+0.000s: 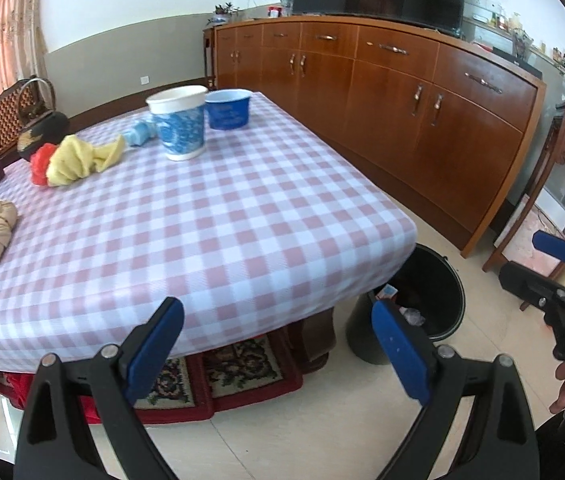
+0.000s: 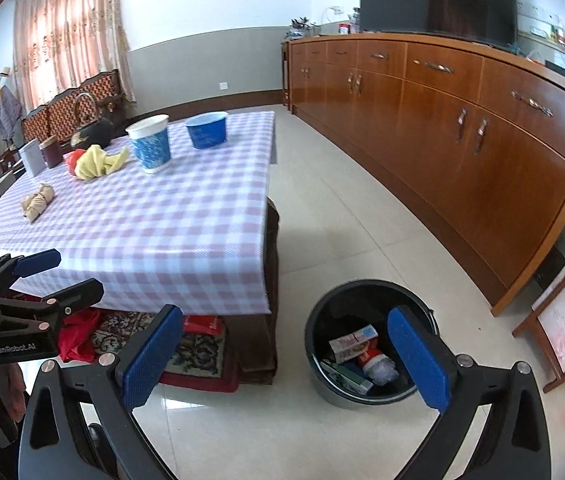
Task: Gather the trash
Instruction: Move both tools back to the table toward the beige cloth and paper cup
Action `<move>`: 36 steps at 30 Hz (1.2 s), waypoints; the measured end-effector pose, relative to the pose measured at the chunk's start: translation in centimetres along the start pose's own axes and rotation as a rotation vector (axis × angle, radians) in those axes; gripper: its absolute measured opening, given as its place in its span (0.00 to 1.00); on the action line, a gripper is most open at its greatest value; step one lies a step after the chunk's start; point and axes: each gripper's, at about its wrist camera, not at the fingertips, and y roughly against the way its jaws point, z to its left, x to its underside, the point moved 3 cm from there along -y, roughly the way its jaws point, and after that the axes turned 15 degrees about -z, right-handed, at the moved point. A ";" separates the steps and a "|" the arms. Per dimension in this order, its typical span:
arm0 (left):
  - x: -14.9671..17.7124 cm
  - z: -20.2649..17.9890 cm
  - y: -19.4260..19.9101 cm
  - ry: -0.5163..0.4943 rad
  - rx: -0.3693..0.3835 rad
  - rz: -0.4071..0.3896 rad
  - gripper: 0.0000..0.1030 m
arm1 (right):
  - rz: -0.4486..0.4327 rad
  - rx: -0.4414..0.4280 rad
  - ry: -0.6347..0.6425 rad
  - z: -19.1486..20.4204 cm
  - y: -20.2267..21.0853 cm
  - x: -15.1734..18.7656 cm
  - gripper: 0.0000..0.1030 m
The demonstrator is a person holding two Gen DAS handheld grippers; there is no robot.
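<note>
Left tool [image 1: 278,344] and right tool [image 2: 286,356] both spread wide, empty, checked tabletop [image 1: 210,216] carrying cups and crumpled trash [image 1: 78,158] — black bin [image 2: 366,344] on the floor beside it, holding cartons.

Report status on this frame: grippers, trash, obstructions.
Left gripper open, empty. Right gripper open, empty, near the black bin. Paper cup and blue bowl on the table. Nothing in the way.
</note>
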 end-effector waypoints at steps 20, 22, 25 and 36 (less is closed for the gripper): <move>-2.3 8.0 2.6 0.018 -0.134 -0.075 0.93 | -0.059 -0.129 0.065 7.9 -2.7 -3.9 1.00; -2.4 9.7 3.0 0.045 -0.162 -0.087 0.93 | -0.069 -0.144 0.070 8.9 -3.1 -4.4 1.00; -2.3 12.0 3.4 0.092 -0.186 -0.096 0.93 | -0.085 -0.161 0.068 10.7 -3.9 -5.2 1.00; -1.7 22.1 4.2 0.149 -0.359 -0.109 0.93 | -0.044 -0.229 0.097 17.5 -8.2 -7.1 1.00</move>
